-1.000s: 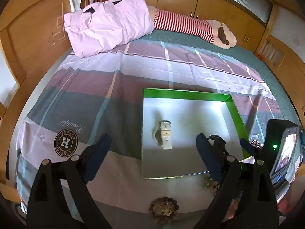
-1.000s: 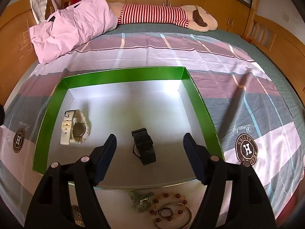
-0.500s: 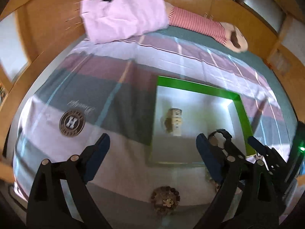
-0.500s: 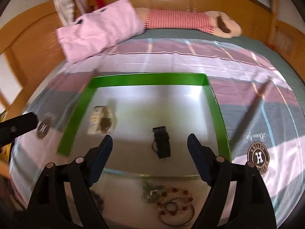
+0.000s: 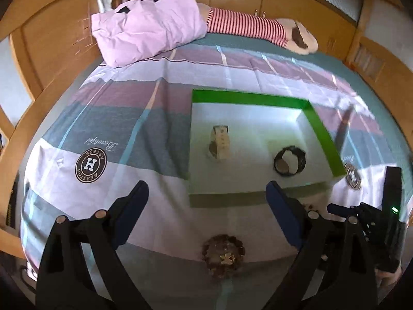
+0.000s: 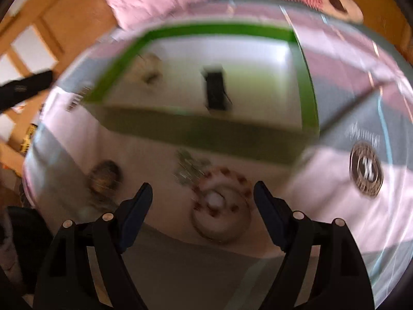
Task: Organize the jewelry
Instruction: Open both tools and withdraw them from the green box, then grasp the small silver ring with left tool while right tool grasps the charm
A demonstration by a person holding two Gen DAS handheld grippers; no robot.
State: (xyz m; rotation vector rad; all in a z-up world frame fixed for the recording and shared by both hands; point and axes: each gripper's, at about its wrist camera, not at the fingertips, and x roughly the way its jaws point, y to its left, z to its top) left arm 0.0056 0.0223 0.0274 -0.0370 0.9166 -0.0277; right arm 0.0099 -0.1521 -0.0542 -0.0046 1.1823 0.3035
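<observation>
A green-rimmed box (image 5: 247, 98) with a white floor lies on the bed and holds a white watch (image 5: 220, 142) and a black watch (image 5: 289, 160). A dark beaded bracelet (image 5: 223, 254) lies on the bedspread in front of the box, below my open, empty left gripper (image 5: 206, 206). In the blurred right wrist view the box (image 6: 219, 29) and black watch (image 6: 214, 91) show, and my open right gripper (image 6: 202, 201) hovers over a red-bead bracelet with a ring bangle (image 6: 220, 210), beside a greenish trinket (image 6: 189, 168) and the dark bracelet (image 6: 104, 175).
The striped bedspread (image 5: 116, 118) has a round logo patch (image 5: 90, 164). A pink pillow (image 5: 147, 25) and a striped plush toy (image 5: 258, 28) lie at the head. Wooden bed frame and cabinets surround the bed. The right gripper's body (image 5: 382, 222) shows at lower right.
Both grippers pulled back from the box toward the bed's near edge. The right gripper tilted down over the loose bracelets, its view now blurred. The black watch stays in the box.
</observation>
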